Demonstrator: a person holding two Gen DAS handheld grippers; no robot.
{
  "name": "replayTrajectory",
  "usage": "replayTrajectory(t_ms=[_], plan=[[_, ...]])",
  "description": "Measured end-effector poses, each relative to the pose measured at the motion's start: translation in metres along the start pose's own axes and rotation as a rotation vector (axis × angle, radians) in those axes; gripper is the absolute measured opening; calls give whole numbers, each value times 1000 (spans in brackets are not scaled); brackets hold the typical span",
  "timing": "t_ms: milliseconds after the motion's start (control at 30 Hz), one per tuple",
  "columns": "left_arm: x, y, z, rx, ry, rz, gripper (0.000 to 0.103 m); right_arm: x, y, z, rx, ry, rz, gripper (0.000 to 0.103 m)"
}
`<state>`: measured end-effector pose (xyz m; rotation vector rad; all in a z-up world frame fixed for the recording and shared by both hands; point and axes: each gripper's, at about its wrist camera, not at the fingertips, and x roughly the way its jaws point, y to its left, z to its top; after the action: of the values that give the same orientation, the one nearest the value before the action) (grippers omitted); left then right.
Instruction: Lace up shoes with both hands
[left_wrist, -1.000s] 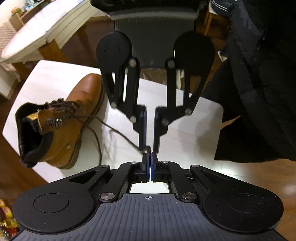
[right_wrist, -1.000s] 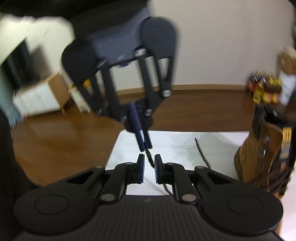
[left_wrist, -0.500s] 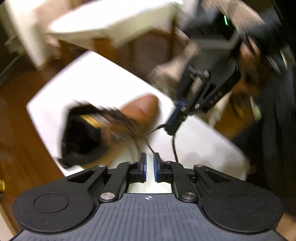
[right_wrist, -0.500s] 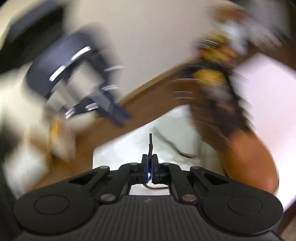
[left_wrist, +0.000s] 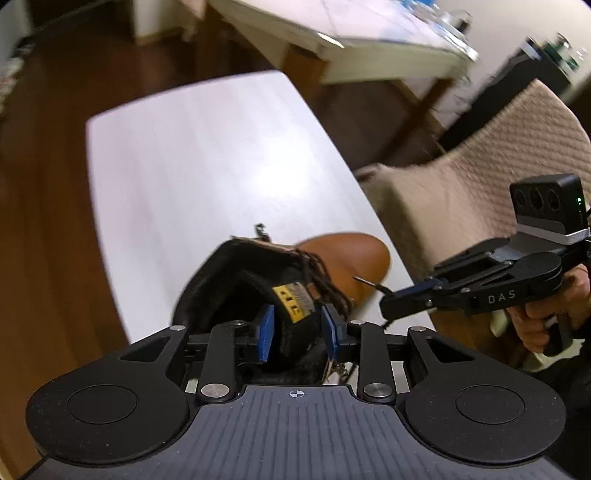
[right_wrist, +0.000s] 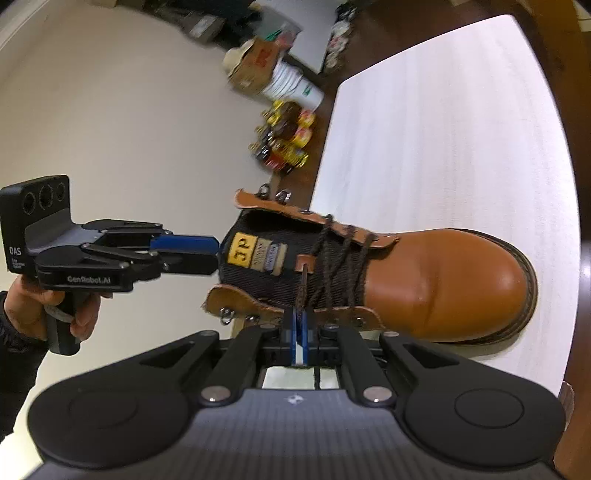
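Most of the lacing looks done low on the boot (right_wrist: 424, 280), where dark lace (right_wrist: 340, 266) crisscrosses between toe and tongue (right_wrist: 258, 254); the hooks and rings toward the collar still stand bare. The boot lies on the white table (right_wrist: 461, 147), collar toward its near edge. The right gripper (right_wrist: 300, 325) is clenched on one lace end, beside the boot's near flap. The left gripper (left_wrist: 297, 328), whose jaws have just been spreading, straddles the tongue's top edge; whether the pads press on it I cannot tell. The other lace end is hidden, and the boot's far side is cut off.
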<state>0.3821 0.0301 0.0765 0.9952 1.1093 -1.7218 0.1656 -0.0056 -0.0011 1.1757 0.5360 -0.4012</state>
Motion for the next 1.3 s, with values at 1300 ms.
replayTrajectory(t_ms=[1300], plan=[[47,25,11,2,56,-299,19,63,64,12,-468,255,-206,5]])
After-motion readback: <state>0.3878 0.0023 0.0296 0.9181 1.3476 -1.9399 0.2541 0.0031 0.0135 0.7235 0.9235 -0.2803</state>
